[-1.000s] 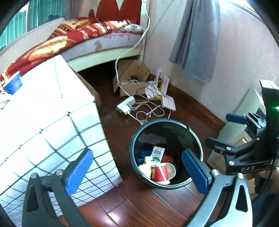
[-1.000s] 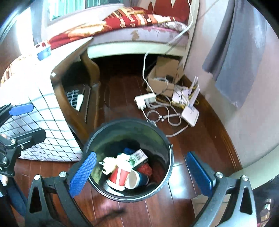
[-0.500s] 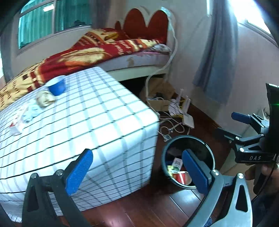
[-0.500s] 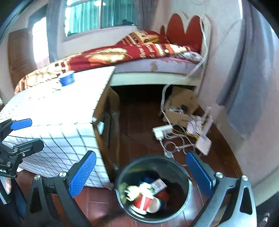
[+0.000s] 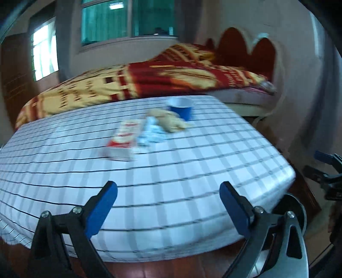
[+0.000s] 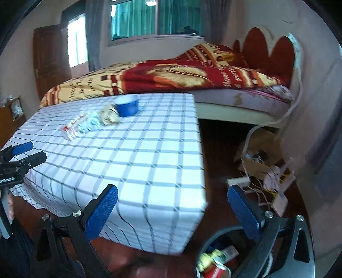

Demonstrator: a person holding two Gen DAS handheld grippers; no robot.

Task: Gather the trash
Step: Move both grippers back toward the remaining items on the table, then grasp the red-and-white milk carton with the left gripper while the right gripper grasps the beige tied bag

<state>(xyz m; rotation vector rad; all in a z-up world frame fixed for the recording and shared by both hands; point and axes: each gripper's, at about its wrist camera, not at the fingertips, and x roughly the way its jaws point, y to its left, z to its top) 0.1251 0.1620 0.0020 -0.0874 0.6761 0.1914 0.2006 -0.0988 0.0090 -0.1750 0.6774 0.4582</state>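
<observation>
Four light scraps cluster upper centre on the checked tablecloth (image 5: 192,171): red-white carton (image 5: 123,142), pale-blue crumpled wrapper (image 5: 151,132), tan paper wad (image 5: 168,119), blue paper cup (image 5: 181,107). All crush easily; pinch edges. Left gripper (image 5: 168,205), just narrowing slightly, and right gripper (image 6: 173,209) gape empty.

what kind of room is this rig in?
Most likely a home bedroom. A bed with a red and yellow blanket and a scalloped headboard stands by a curtained window, and a table in a checked cloth sits beside it.
</observation>
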